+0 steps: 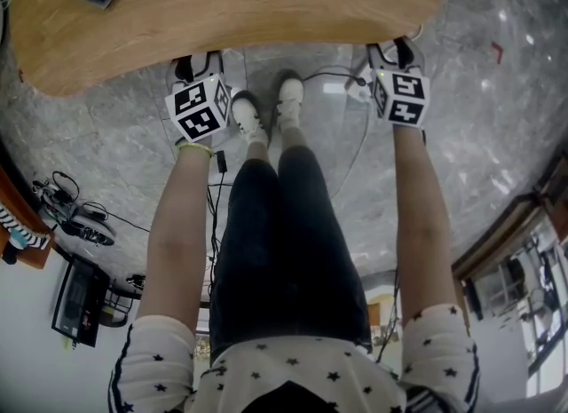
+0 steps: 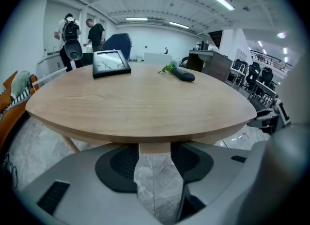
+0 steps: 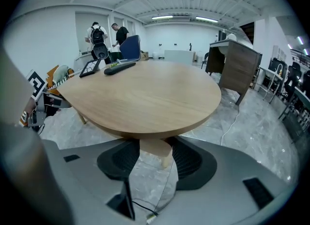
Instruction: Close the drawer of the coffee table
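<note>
Straight ahead of both tools, and a bit above where they point, is the near rim of the coffee table (image 1: 240, 3). It's a big wooden oval whose long axis runs left to right across the person's front, so the rim lies crosswise to both sets of jaws.

The left gripper (image 2: 154, 166) and right gripper (image 3: 150, 163) are both spread wide and holding nothing; through each gap you just see the marble floor (image 1: 497, 91). In both gripper views a wood block (image 2: 154, 147) sits under the rim, lined up with the jaw gap. Honestly I can't tell if that's the drawer front or just where a leg mounts, so I can't say the drawer shows in any view. My guess is it's tucked under the top on this near side. Neither hand looks clearly nearer; both sit just beside the rim, about level with each other.

Writing-wise, nothing readable. The marker cubes (image 1: 200, 109) carry only black-and-white square patterns. A framed panel (image 2: 111, 63) on the table has a branchy line drawing, and a dark remote-like thing (image 2: 182, 75) shows no legible brand.
</note>
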### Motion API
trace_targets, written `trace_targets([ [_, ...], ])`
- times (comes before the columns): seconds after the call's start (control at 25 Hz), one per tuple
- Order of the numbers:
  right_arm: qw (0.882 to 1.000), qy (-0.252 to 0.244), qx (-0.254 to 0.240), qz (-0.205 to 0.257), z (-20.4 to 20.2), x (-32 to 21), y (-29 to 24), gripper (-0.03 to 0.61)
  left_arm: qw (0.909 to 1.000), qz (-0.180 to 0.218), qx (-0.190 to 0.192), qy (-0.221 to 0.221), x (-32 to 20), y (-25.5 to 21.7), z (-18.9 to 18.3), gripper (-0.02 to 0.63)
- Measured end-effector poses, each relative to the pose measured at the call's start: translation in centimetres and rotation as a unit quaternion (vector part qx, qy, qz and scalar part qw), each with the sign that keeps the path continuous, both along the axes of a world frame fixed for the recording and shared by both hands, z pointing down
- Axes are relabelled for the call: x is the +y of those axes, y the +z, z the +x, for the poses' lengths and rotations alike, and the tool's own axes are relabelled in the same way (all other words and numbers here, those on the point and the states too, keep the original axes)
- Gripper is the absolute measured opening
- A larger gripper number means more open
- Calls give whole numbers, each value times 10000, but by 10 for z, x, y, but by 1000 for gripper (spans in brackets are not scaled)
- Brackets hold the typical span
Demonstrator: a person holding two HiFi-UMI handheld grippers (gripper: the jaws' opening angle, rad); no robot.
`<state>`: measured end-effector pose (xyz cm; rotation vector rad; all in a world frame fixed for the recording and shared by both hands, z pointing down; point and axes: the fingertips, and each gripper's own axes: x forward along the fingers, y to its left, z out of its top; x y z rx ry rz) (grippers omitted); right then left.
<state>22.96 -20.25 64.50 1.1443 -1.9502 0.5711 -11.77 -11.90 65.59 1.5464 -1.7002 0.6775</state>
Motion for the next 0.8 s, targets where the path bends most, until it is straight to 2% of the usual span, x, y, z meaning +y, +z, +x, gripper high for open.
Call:
trace_targets([
  [0.44, 9995, 16, 116, 286, -1, -5, 2, 202, 10000, -10, 36, 36, -4, 5, 0, 216],
  [0.8, 9994, 264, 145, 154, 3, -1, 3, 202, 9998, -155, 92, 90, -1, 4, 1, 216],
])
